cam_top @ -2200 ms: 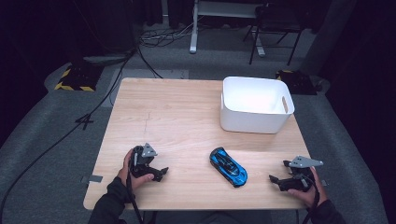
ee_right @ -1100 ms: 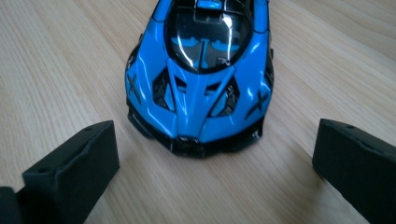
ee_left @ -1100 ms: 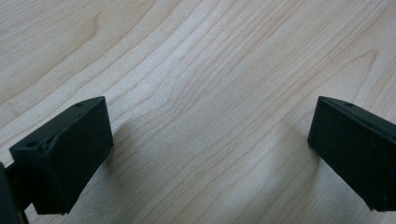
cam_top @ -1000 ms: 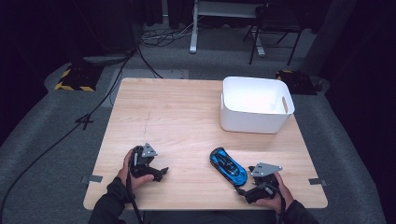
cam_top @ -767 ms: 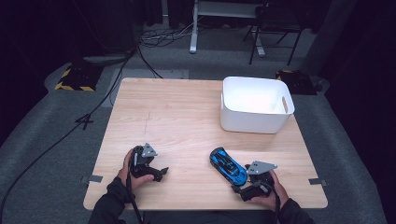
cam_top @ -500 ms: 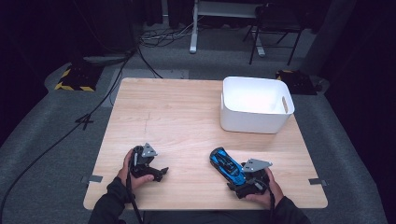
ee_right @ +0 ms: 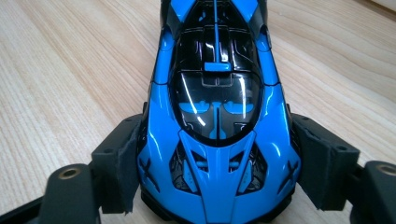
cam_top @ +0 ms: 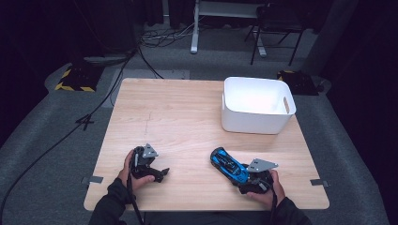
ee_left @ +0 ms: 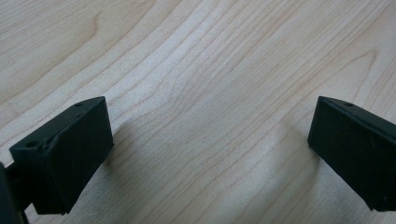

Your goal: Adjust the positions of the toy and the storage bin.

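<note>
Right gripper (cam_top: 249,180) at the near right edge of the desk (cam_top: 187,117): fingers (ee_right: 123,163) have just been closing and now sit pressed against both flanks of the blue toy car (cam_top: 229,164), gripping it at the end nearest the hand. Car sits on the desk on its wheels, its length angled up and left away from the gripper. Left gripper (cam_top: 157,173) at the near left, well apart from the car: fingers (ee_left: 65,154) spread wide over bare wood, holding nothing. Farther back right: white bin (cam_top: 257,105), upright, well apart from the car.
</note>
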{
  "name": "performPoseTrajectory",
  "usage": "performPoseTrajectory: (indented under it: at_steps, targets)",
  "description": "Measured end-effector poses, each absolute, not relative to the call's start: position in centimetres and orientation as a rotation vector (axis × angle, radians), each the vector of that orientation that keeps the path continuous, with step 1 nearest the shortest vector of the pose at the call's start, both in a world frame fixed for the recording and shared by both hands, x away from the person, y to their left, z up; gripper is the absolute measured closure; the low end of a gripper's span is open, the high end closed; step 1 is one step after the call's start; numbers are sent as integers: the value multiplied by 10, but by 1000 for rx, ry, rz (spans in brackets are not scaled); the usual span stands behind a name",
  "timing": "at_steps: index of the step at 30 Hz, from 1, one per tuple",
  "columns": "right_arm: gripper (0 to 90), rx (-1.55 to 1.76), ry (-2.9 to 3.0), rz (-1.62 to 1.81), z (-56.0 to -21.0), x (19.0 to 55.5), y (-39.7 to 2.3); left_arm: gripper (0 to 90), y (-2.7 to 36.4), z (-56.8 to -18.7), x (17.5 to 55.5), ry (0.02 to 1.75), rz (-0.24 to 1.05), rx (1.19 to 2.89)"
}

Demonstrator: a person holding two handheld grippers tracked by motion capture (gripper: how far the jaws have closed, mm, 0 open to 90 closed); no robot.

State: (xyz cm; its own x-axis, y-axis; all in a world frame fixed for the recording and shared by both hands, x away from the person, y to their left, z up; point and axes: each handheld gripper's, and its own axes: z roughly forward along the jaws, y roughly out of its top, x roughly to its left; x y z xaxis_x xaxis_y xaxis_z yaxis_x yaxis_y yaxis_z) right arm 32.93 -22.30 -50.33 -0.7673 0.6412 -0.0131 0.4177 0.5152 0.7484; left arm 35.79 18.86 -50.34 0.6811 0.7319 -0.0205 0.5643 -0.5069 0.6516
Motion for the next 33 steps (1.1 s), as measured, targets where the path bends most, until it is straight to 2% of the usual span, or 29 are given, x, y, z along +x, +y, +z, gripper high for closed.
performPoseTrajectory:
  at_steps: [10, 21, 33]
  targets:
    - [263, 911, 2453, 1065, -501, 330, -243, 2, 189, -503, 358, 991, 341, 2253]
    - [264, 1080, 2339, 995, -499, 329, -304, 2, 189, -503, 358, 992, 341, 2253]
    - [264, 1214, 2235, 967, -500, 329, -350, 3, 187, -504, 359, 989, 335, 2248]
